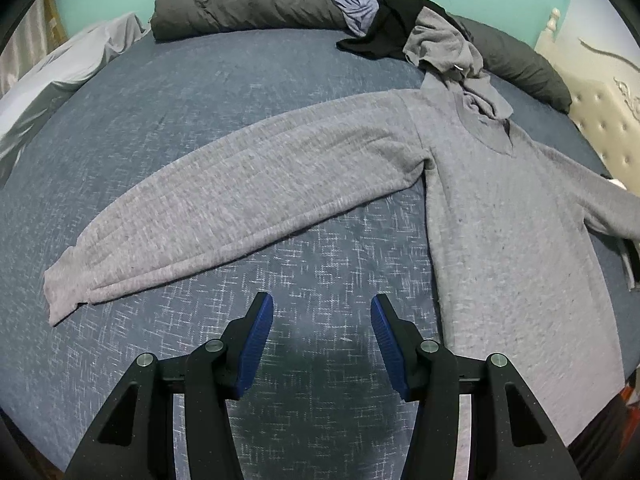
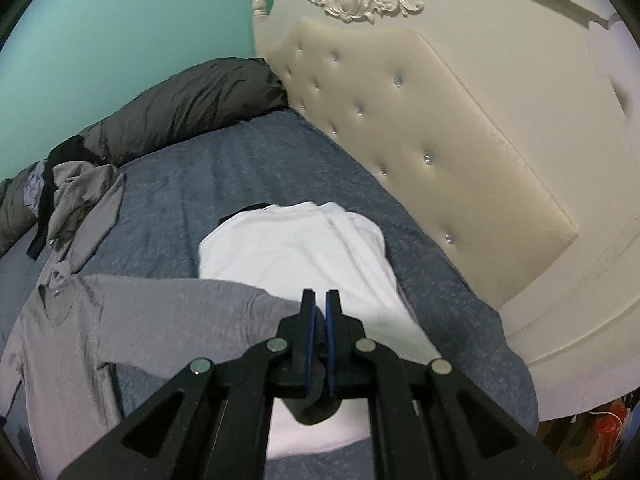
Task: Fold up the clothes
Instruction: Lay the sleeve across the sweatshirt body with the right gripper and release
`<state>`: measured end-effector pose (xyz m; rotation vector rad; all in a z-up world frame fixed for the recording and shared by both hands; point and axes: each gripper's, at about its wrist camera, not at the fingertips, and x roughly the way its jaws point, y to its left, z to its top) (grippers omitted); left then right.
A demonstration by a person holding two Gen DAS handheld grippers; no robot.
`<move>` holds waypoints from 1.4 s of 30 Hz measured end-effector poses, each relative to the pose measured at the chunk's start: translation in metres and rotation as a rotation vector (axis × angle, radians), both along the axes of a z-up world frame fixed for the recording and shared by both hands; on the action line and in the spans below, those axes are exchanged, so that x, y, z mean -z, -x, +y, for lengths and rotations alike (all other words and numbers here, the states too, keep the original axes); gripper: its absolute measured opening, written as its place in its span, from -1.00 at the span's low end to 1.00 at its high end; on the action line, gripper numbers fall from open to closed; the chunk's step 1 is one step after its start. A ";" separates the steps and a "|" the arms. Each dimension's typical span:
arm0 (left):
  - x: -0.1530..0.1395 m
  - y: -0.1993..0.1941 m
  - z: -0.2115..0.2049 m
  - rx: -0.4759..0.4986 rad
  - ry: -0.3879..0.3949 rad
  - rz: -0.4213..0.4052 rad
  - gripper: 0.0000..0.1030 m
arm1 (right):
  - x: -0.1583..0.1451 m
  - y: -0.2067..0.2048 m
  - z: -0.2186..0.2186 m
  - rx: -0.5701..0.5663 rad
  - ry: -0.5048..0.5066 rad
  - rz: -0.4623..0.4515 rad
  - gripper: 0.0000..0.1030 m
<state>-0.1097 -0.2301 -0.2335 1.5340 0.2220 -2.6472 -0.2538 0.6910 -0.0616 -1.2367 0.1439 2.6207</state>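
Note:
A grey long-sleeved sweater (image 1: 500, 208) lies flat on the blue bedspread (image 1: 200, 80), one sleeve (image 1: 224, 208) stretched out to the left. My left gripper (image 1: 322, 312) is open and empty, just above the bedspread below that sleeve. In the right wrist view the sweater (image 2: 60, 332) lies at the left and its other sleeve (image 2: 192, 316) runs to my right gripper (image 2: 320, 300), which is shut on the sleeve's end and holds it over a folded white garment (image 2: 296, 252).
A heap of grey, black and blue clothes (image 1: 424, 36) lies beyond the sweater's collar. Dark pillows (image 1: 248, 4) line the teal wall. A cream tufted headboard (image 2: 420, 128) stands at the right. A light sheet (image 1: 60, 68) lies at the far left.

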 end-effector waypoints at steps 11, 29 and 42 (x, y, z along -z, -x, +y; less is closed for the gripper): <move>0.003 0.023 0.045 0.083 0.045 -0.033 0.07 | 0.029 0.047 0.030 0.029 -0.043 -0.027 -0.94; 0.006 0.055 0.096 0.149 -0.004 -0.035 0.16 | 0.106 0.015 0.057 0.035 0.193 -0.093 -0.43; 0.015 0.052 0.097 0.143 -0.012 -0.047 0.17 | 0.086 0.029 0.051 0.090 -0.086 -0.034 -0.93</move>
